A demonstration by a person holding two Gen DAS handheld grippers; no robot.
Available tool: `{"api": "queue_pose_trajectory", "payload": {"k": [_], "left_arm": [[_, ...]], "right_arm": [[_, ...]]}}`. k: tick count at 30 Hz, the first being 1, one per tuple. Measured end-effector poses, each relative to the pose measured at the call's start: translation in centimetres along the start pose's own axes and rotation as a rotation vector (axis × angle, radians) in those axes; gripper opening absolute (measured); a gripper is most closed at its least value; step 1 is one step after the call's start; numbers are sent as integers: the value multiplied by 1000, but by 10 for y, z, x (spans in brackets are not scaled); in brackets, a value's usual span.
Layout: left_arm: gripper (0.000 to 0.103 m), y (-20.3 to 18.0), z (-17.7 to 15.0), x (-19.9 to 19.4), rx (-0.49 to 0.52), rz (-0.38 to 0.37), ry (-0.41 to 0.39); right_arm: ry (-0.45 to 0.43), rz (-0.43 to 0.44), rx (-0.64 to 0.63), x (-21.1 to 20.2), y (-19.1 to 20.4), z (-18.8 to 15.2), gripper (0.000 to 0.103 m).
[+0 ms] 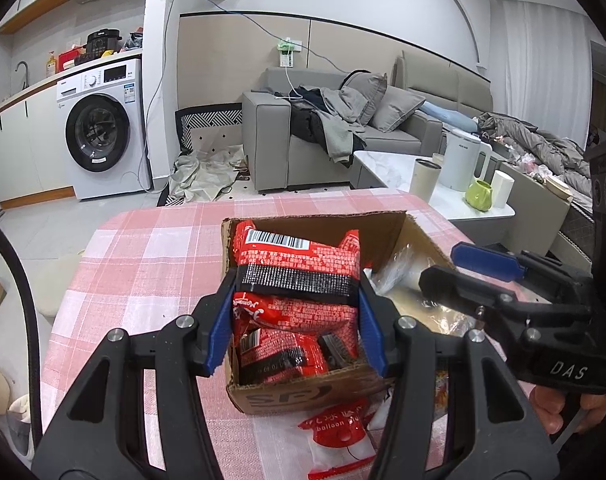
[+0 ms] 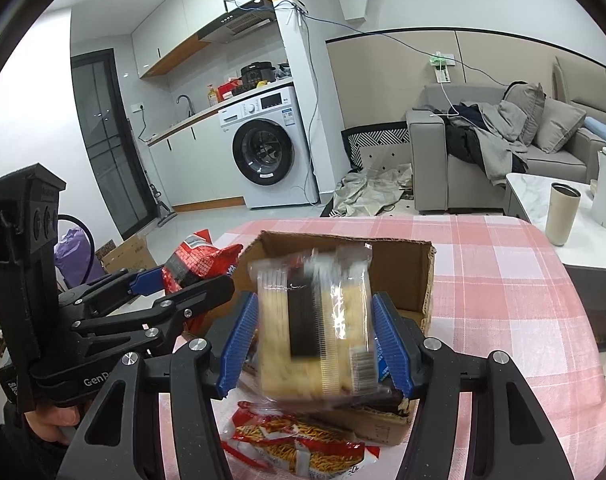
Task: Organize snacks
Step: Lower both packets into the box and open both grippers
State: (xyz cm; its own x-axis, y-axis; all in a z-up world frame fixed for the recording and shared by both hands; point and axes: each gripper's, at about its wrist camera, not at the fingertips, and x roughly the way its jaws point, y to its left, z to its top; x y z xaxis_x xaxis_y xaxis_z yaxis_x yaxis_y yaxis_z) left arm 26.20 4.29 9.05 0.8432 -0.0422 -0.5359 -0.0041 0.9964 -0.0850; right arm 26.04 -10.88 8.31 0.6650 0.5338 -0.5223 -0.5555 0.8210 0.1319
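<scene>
The left gripper (image 1: pixel 297 304) pinches a red packet (image 1: pixel 299 264) between its blue pads (image 1: pixel 217 330), holding it over the open top of the box (image 1: pixel 295 394). More red packets (image 1: pixel 281 354) lie inside the box, along its left side. The box sits on the pink checked table (image 1: pixel 143 264), towards its near edge. The right gripper (image 2: pixel 315 340) pinches a clear pack of pale biscuits (image 2: pixel 315 320), blurred, above the near right part of the box (image 2: pixel 415 280); its pads (image 2: pixel 391 344) press both sides of the pack. In the left view, the right gripper (image 1: pixel 459 264) shows at the right over the box, and crinkled clear wrapping (image 1: pixel 395 272) fills the right side of the box. A red-and-white balloon pack (image 1: pixel 343 436) lies on the table touching the near wall of the box. A bag of orange strips (image 2: pixel 303 444) lies at the near edge, just in front of the box. A washer (image 2: pixel 269 148) and a grey sofa (image 2: pixel 503 152) stand beyond the table.
</scene>
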Motion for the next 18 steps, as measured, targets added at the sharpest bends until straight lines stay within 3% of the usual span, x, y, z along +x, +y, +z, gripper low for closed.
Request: {"api": "queue_pose_trajectory", "payload": {"k": [11,16,18], "left_arm": [[52,3,-7,25,2,-6,31],[66,2,-9,26,6,-19,33],[78,1,-10,23,8,-21,30]], "right_arm": [[12,-39,5,3,-10,-5,60],[-1,-51,29,-6,-21,-5,80],[-2,-57,33,-10,-24,-6,85]]}}
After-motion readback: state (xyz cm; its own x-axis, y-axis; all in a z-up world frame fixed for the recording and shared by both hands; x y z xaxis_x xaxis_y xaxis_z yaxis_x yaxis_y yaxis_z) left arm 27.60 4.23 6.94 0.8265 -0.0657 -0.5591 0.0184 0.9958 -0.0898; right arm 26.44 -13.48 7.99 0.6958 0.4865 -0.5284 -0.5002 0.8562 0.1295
